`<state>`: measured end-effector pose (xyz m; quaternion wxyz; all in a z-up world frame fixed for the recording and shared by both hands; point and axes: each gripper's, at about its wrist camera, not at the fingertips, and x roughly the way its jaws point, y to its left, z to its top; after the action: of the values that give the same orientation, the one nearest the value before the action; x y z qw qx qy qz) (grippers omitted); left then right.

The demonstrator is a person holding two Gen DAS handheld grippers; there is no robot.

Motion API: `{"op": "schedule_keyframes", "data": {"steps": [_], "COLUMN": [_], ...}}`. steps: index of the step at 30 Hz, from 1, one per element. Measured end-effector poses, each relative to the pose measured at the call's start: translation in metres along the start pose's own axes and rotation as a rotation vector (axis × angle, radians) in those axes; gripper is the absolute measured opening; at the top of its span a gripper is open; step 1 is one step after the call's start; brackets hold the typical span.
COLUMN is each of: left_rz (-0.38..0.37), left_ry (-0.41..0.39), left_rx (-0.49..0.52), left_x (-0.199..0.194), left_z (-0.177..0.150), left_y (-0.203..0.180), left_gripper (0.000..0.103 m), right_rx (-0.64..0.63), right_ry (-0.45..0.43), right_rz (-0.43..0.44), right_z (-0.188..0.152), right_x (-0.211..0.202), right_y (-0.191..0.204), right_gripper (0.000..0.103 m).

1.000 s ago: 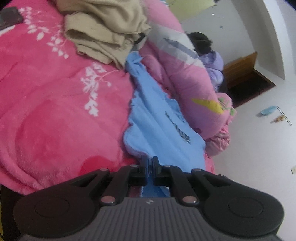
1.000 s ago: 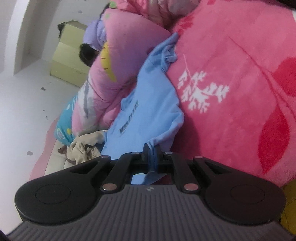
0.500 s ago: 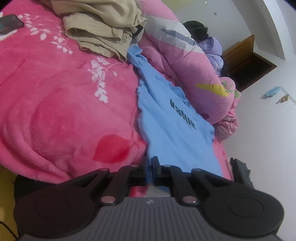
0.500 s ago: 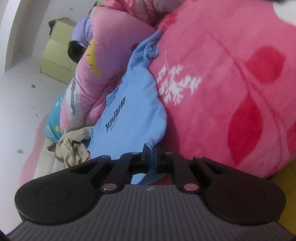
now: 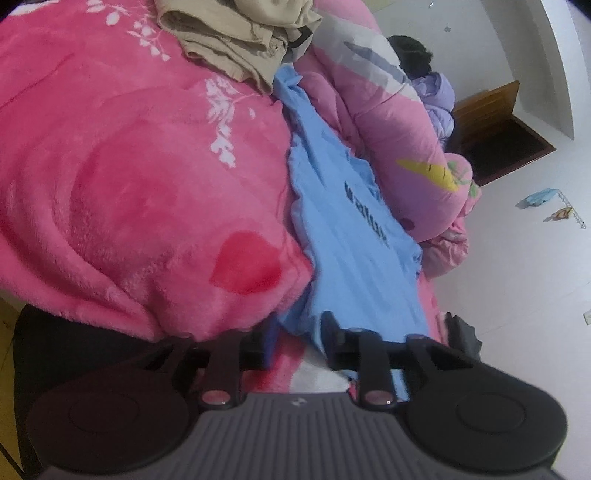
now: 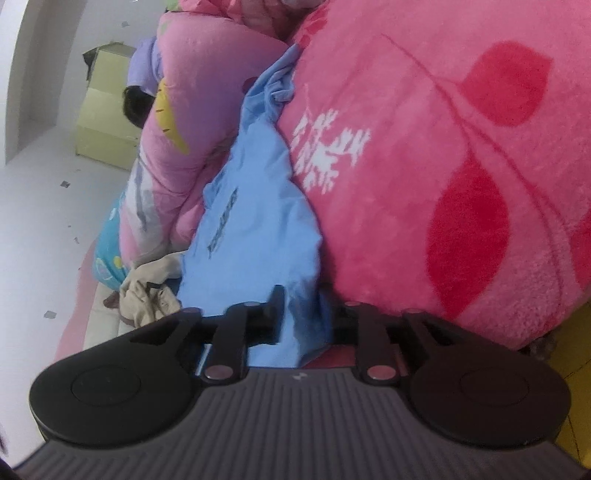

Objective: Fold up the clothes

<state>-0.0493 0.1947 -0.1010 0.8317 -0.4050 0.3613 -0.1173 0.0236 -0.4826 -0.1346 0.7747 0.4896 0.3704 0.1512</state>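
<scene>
A light blue shirt (image 5: 347, 236) with dark lettering lies stretched along the bed between the pink fleece blanket (image 5: 129, 177) and a rolled pink quilt (image 5: 388, 122). My left gripper (image 5: 295, 332) is open at the shirt's near edge, its fingers spread apart with cloth just beyond them. In the right wrist view the same blue shirt (image 6: 255, 221) runs away from me, and my right gripper (image 6: 306, 306) is open too, with a loose fold of the shirt hanging between its fingers.
A heap of beige clothes (image 5: 240, 33) sits on the blanket at the far end, also seen as beige cloth (image 6: 151, 291). A person (image 5: 424, 70) lies under the quilt. A wooden cabinet (image 5: 491, 122) and a yellow-green box (image 6: 107, 122) stand on the white floor.
Both grippers were shut on the blue shirt's edge and have now opened, letting it go. The shirt has been drawn out flatter along the bed edge.
</scene>
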Motion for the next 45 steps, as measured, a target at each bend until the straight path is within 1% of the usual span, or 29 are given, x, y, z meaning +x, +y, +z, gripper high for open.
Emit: {"op": "schedule_keyframes", "data": {"steps": [1, 2, 6, 11, 14, 15, 16, 17, 18, 20, 22, 24, 26, 28, 30, 32, 34, 36, 39, 41, 43, 45], "left_rz": [0.0, 0.004, 0.042, 0.097, 0.136, 0.148, 0.156, 0.159, 0.161, 0.122, 0.031, -0.056, -0.13, -0.185, -0.24, -0.282, -0.292, -0.274, -0.212, -0.16, -0.078, 0.001], "left_ry": [-0.004, -0.006, 0.004, 0.017, 0.028, 0.031, 0.034, 0.038, 0.043, 0.05, 0.062, 0.067, 0.058, 0.01, -0.056, -0.096, -0.107, -0.102, -0.079, -0.056, -0.019, 0.025], "left_rx": [0.011, 0.027, 0.098, 0.199, 0.265, 0.28, 0.283, 0.275, 0.267, 0.2, 0.088, 0.0, -0.059, -0.042, 0.021, 0.065, 0.082, 0.082, 0.062, 0.045, 0.046, 0.061], "left_x": [-0.002, -0.003, 0.003, 0.018, 0.028, 0.03, 0.032, 0.032, 0.033, 0.03, 0.028, 0.031, 0.033, 0.024, 0.001, -0.021, -0.038, -0.048, -0.052, -0.045, -0.032, -0.015], "left_z": [0.0, 0.0, 0.0, 0.0, -0.004, -0.006, -0.006, -0.006, -0.006, -0.003, 0.006, 0.025, 0.048, 0.071, 0.083, 0.084, 0.074, 0.061, 0.037, 0.024, 0.01, -0.003], "left_y": [-0.002, -0.004, -0.015, -0.033, -0.044, -0.047, -0.048, -0.048, -0.049, -0.045, -0.038, -0.039, -0.046, -0.065, -0.089, -0.104, -0.107, -0.103, -0.085, -0.068, -0.049, -0.031], "left_gripper": [0.04, 0.041, 0.042, 0.038, 0.034, 0.03, 0.02, 0.014, 0.009, 0.006, 0.006, 0.005, 0.005, 0.005, 0.005, 0.005, 0.005, 0.005, 0.005, 0.005, 0.005, 0.005], "right_rx": [-0.008, -0.017, -0.06, -0.167, -0.236, -0.256, -0.274, -0.285, -0.294, -0.272, -0.216, -0.147, -0.144, -0.167, -0.226, -0.273, -0.292, -0.277, -0.229, -0.187, -0.158, -0.192], "right_ry": [0.003, 0.007, 0.024, 0.032, 0.035, 0.035, 0.033, 0.033, 0.033, 0.033, 0.041, 0.049, 0.029, -0.003, -0.044, -0.078, -0.099, -0.104, -0.098, -0.087, -0.075, -0.049], "right_rz": [0.001, -0.001, -0.03, -0.09, -0.132, -0.149, -0.168, -0.176, -0.179, -0.157, -0.117, -0.075, -0.027, 0.034, 0.128, 0.179, 0.199, 0.201, 0.155, 0.104, 0.039, -0.056], "right_z": [0.0, 0.0, 0.0, -0.004, -0.006, -0.007, -0.008, -0.009, -0.009, -0.009, -0.001, 0.014, 0.034, 0.052, 0.056, 0.051, 0.041, 0.03, 0.016, 0.007, -0.002, -0.011], "right_x": [-0.001, 0.0, 0.004, 0.008, 0.01, 0.011, 0.012, 0.012, 0.011, 0.009, 0.01, 0.014, 0.016, 0.012, -0.009, -0.032, -0.051, -0.063, -0.066, -0.059, -0.05, -0.033], "right_y": [0.002, 0.003, 0.012, 0.028, 0.036, 0.038, 0.04, 0.041, 0.042, 0.042, 0.043, 0.047, 0.07, 0.1, 0.132, 0.151, 0.155, 0.147, 0.12, 0.096, 0.071, 0.05], "right_gripper": [0.03, 0.031, 0.032, 0.031, 0.026, 0.02, 0.015, 0.012, 0.005, 0.004, 0.004, 0.004, 0.004, 0.003, 0.003, 0.003, 0.003, 0.003, 0.003, 0.003, 0.004, 0.004]}}
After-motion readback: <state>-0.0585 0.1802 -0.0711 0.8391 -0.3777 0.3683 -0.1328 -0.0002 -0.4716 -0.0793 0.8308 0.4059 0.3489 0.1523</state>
